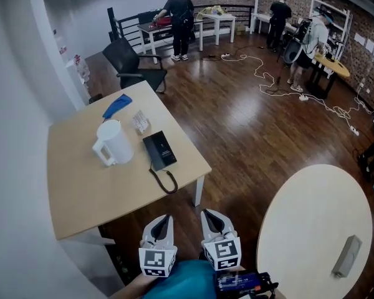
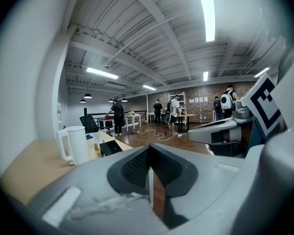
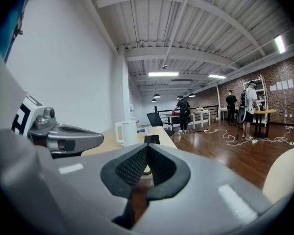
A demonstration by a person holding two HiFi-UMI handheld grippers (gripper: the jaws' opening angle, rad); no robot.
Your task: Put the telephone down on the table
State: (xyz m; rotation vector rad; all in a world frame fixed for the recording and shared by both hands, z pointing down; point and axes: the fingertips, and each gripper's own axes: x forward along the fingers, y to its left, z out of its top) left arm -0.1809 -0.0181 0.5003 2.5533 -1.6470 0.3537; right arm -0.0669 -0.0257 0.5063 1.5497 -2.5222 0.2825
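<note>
The black telephone [image 1: 159,149] lies flat on the square wooden table [image 1: 81,185], near its right edge, with its coiled cord [image 1: 165,180] trailing toward the front edge. It also shows small and far off, as the telephone [image 2: 110,147] in the left gripper view and the telephone [image 3: 152,139] in the right gripper view. My left gripper [image 1: 163,220] and right gripper [image 1: 212,216] hang side by side over the floor, short of the table's front corner. Both are shut and hold nothing. Each camera shows its own jaws meeting at the tip: left gripper [image 2: 150,148], right gripper [image 3: 148,147].
A white kettle [image 1: 114,143] stands just left of the telephone. A blue cloth [image 1: 116,105] and a clear glass [image 1: 140,122] lie behind it. A black chair [image 1: 132,64] stands beyond the table. A round table [image 1: 318,229] bears a grey object [image 1: 347,256]. People work at the back.
</note>
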